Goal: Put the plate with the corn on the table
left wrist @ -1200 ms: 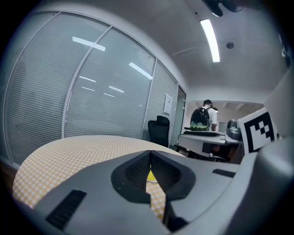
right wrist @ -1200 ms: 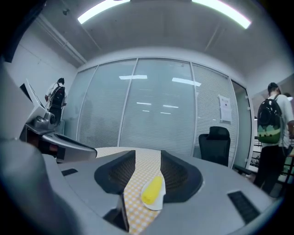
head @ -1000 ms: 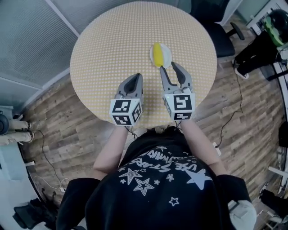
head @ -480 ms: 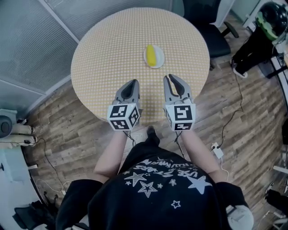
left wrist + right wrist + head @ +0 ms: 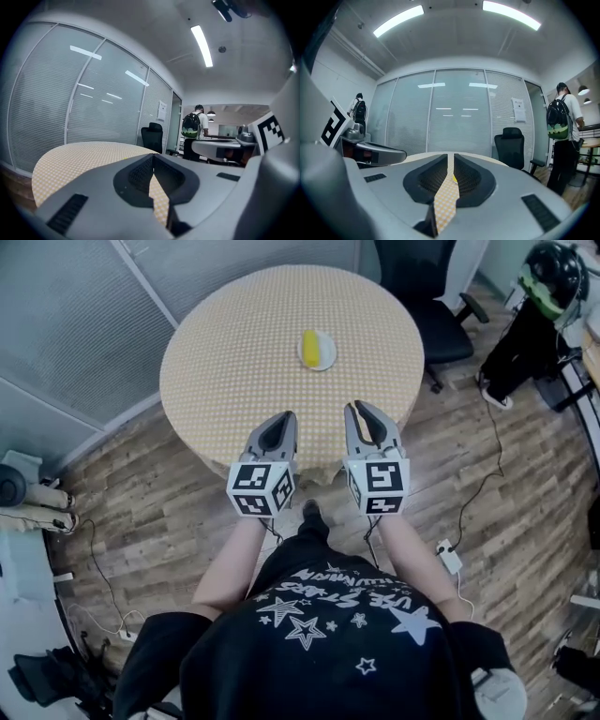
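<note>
A small white plate (image 5: 317,351) carrying a yellow corn cob (image 5: 309,346) rests on the round table (image 5: 234,352), right of its middle. Both grippers hang over the table's near edge, well short of the plate. My left gripper (image 5: 279,422) is shut with nothing in it; in the left gripper view its jaws (image 5: 153,158) meet over the checked cloth. My right gripper (image 5: 364,414) is shut and empty too. In the right gripper view its jaws (image 5: 451,158) leave only a thin slit, through which a sliver of the corn (image 5: 453,178) shows.
A black office chair (image 5: 433,306) stands past the table's far right. Glass partition walls (image 5: 66,324) run along the left. Cables (image 5: 483,479) lie on the wooden floor at the right. A person with a backpack (image 5: 562,136) stands by a desk farther off.
My right gripper, open right beside the plate a second ago, has shut and drawn back. Both grippers moved away from the plate, which stays on the table.
</note>
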